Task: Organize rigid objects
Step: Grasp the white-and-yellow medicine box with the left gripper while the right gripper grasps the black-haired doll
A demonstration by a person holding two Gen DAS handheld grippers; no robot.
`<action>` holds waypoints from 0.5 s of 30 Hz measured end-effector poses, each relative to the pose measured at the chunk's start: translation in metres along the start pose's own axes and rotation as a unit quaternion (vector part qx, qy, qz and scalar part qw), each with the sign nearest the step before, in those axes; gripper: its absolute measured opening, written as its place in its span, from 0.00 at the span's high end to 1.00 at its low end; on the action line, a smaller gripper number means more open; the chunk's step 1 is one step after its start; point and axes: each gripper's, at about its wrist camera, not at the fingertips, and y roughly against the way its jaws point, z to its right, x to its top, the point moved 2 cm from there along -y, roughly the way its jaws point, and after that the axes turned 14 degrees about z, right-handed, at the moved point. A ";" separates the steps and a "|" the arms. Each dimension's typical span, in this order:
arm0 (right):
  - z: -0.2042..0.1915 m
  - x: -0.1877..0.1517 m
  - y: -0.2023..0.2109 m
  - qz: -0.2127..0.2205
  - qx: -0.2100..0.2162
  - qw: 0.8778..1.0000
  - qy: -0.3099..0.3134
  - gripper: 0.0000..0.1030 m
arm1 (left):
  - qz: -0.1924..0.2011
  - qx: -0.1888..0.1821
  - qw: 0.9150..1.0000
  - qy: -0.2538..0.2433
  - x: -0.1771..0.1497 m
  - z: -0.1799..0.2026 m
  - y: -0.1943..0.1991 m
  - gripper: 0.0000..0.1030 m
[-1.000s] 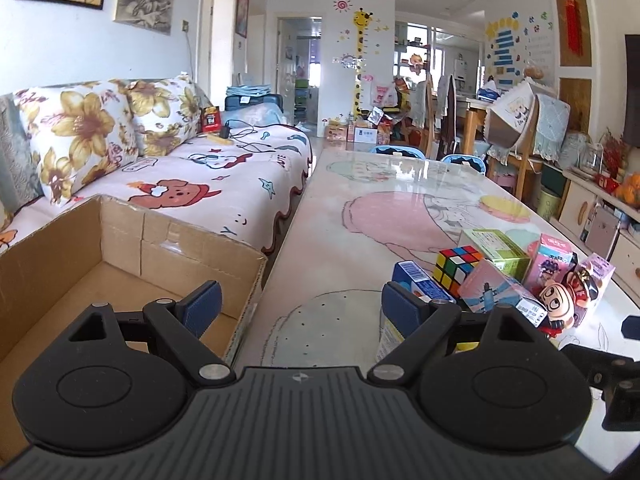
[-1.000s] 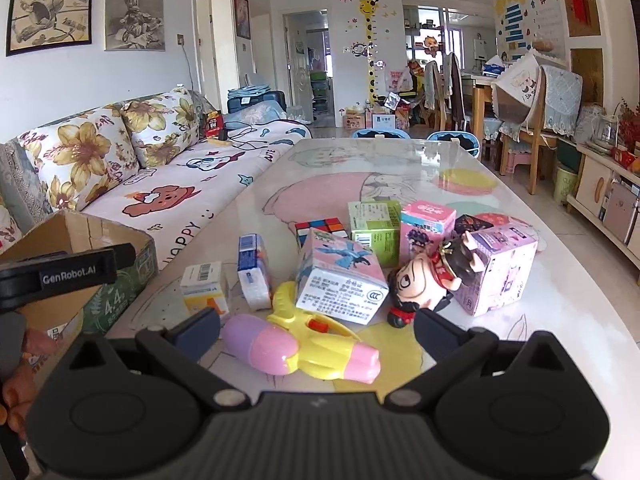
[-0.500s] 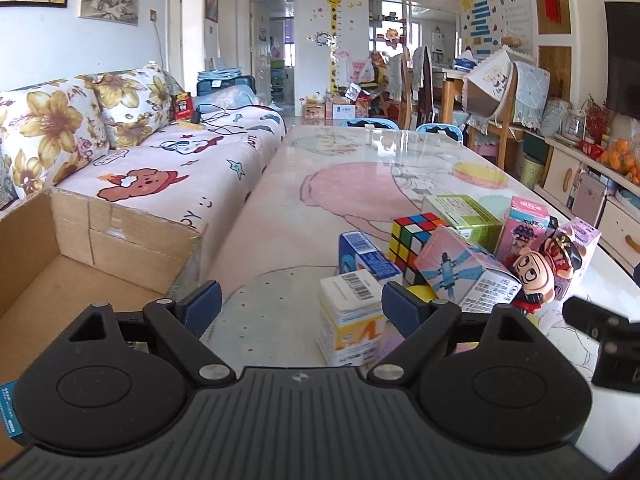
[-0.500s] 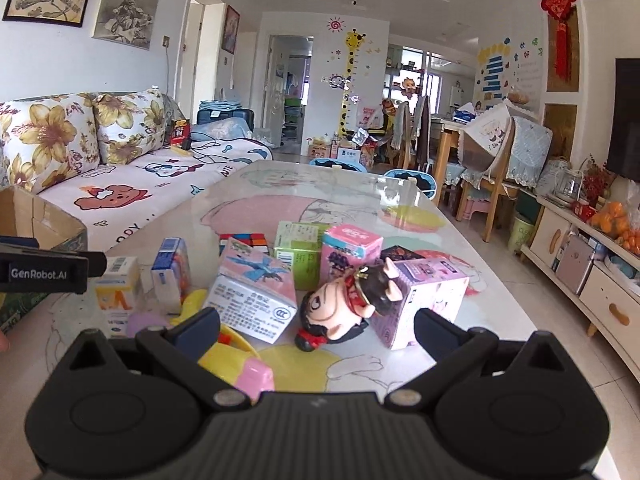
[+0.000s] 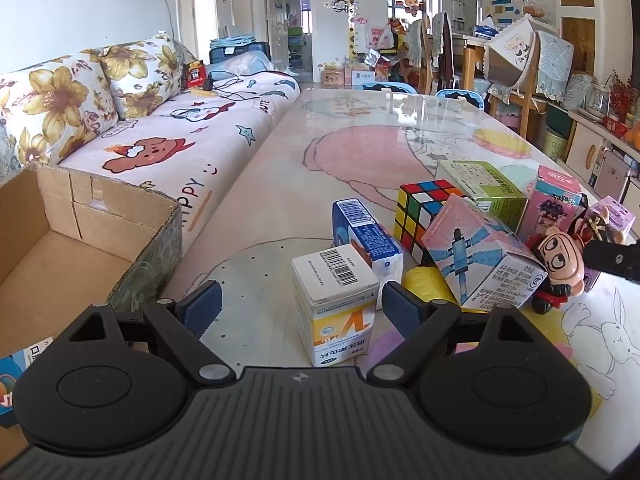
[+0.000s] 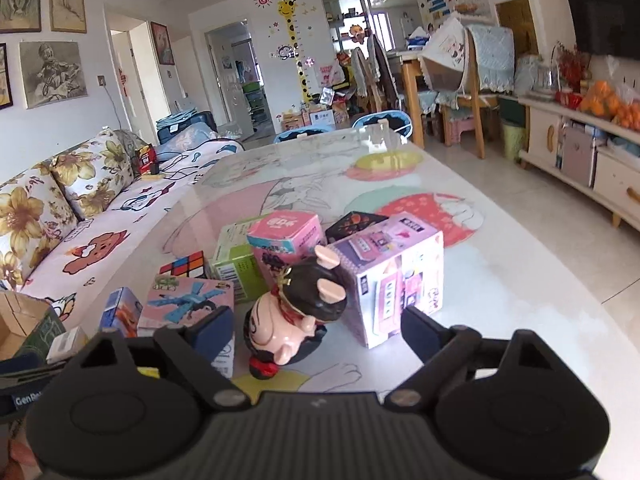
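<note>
vitamin box (image 5: 335, 304) between left tool (image 5: 301, 308) fingers, seemingly untouched

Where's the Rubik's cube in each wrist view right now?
Left wrist: Rubik's cube right of centre, behind the blue box.
Right wrist: Rubik's cube left of centre, only its top showing.
Shared landmark: green box directly beside it.

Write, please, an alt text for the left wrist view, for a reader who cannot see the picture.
The open left gripper points at a small white and yellow box standing on the table, its jaws wide apart and touching nothing. Behind the box are a blue box, a colour cube and other toy boxes; an open cardboard box sits to the left.
</note>
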 end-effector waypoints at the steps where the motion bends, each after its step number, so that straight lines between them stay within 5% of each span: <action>1: 0.000 -0.001 -0.003 -0.007 0.005 1.000 -0.006 0.20 | -0.001 0.001 1.000 0.000 -0.001 -0.001 0.000 0.00; 6: -0.005 -0.003 -0.014 -0.028 0.016 0.999 -0.020 0.31 | -0.008 0.011 1.000 -0.002 -0.004 -0.002 0.001 0.00; 15: -0.006 -0.006 -0.031 -0.044 0.018 0.999 -0.019 0.31 | -0.021 0.019 1.000 0.010 -0.003 -0.004 0.000 0.02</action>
